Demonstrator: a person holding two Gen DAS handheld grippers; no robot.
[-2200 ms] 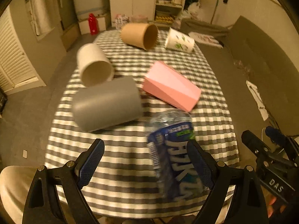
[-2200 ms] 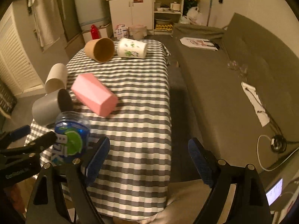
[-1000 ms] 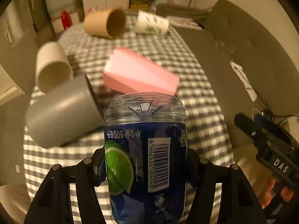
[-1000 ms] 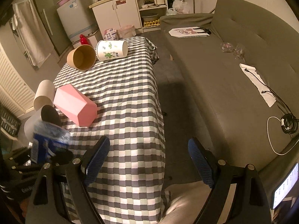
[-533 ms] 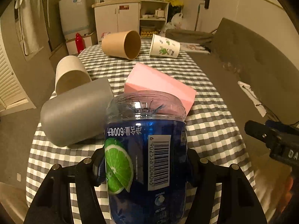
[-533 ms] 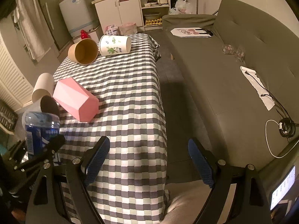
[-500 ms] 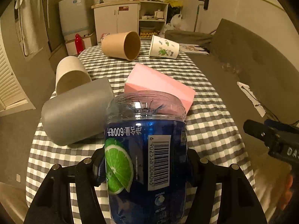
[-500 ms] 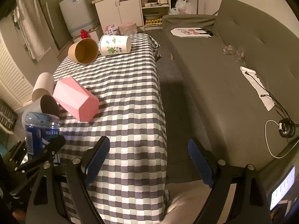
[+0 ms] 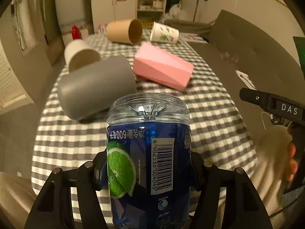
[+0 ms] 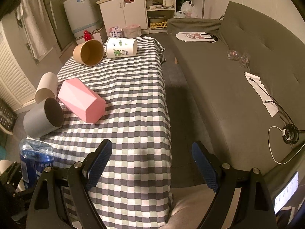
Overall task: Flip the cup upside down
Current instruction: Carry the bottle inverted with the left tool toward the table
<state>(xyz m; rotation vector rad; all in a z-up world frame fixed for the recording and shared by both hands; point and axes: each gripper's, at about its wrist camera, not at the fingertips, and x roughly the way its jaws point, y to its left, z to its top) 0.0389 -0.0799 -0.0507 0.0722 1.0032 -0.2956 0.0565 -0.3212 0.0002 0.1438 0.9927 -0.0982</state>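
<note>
Cup: the blue bottle-cup (image 9: 148, 162) with the lime picture is the one in hand; its closed clear end points up and its label reads upside down, so it looks turned over already
Where it is: over the near edge of the checked table (image 10: 129, 99), close to the person; from the right wrist view it shows low at the left side (image 10: 35, 160)
Left gripper: the left gripper (image 9: 148, 164) is pinching the cup on both sides, low on the blue wrap; jaws pressed tight on it
Right gripper: the right gripper (image 10: 150, 160) has its blue pads spread wide with nothing between them; it hangs by the table's right edge
Step now: put the cup down on its open end; I judge the flip itself is about done
How to do it well: keep the cup straight up and down; lower it slowly onto a bare bit of cloth; let go only when the rim sits flat
Poor view: the open rim is hidden below the jaws, so it may or may not be touching the cloth yet
Watch out: the grey cup (image 9: 95, 87) lies on its side just behind; the pink cup (image 9: 164, 68) lies beside that; stay off both
Also: the cloth hangs over the edge, so set down well in from it
</note>
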